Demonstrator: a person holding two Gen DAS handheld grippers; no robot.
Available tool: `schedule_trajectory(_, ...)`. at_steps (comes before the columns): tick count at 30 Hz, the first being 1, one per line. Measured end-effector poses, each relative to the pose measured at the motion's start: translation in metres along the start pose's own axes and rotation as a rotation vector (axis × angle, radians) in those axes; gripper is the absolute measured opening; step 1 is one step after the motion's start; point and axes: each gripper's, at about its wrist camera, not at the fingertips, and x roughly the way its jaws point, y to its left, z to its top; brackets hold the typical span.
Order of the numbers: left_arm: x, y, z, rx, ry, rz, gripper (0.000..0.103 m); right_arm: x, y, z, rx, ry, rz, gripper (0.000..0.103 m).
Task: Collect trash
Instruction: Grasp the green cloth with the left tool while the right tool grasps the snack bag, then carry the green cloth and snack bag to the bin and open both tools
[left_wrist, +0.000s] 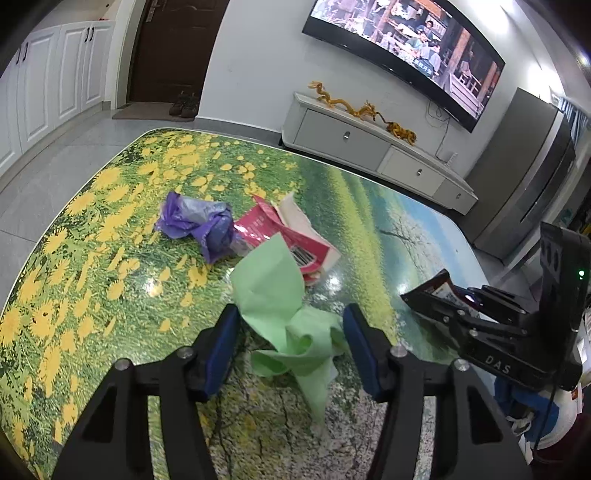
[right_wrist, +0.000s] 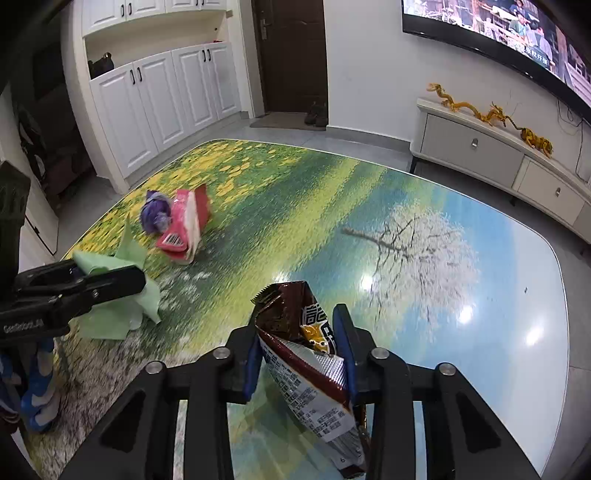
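On the flower-print table (left_wrist: 92, 240) lie a crumpled purple plastic bag (left_wrist: 199, 223) and a torn pink carton (left_wrist: 295, 240), touching each other. A crumpled green paper (left_wrist: 269, 280) fills the space between my left gripper's (left_wrist: 291, 317) blue pads, which press on both of its sides. In the right wrist view my right gripper (right_wrist: 299, 325) is shut on a brown snack wrapper (right_wrist: 295, 325) that stands up from between the pads. There the left gripper (right_wrist: 136, 277) with the green paper (right_wrist: 110, 325) shows at the left, the purple bag (right_wrist: 155, 212) and carton (right_wrist: 184, 225) beyond it.
The table's glossy right half (right_wrist: 443, 258) holds nothing. Past its far edge stand a low white TV stand (left_wrist: 369, 147) with golden dragon figures, a wall TV (left_wrist: 406, 48), a dark door (right_wrist: 291, 55) and white cabinets (right_wrist: 166, 103). A grey unit (left_wrist: 524, 177) stands at the right.
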Motion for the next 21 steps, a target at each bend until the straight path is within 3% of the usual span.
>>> schedule_trajectory(4,-0.006,-0.005,-0.006,0.013,0.002,0.002,0.044,-0.016,0.004,-0.009,0.016,-0.016,0.011,0.031)
schedule_trajectory(12,-0.027,-0.027,-0.016,0.075,-0.021,0.011,0.042,-0.059,0.009,-0.027,0.075,-0.071,0.015,0.029)
schedule_trajectory(21,-0.066,-0.069,-0.031,0.168,-0.063,-0.032,0.042,-0.119,0.002,-0.050,0.153,-0.143,-0.035,0.029)
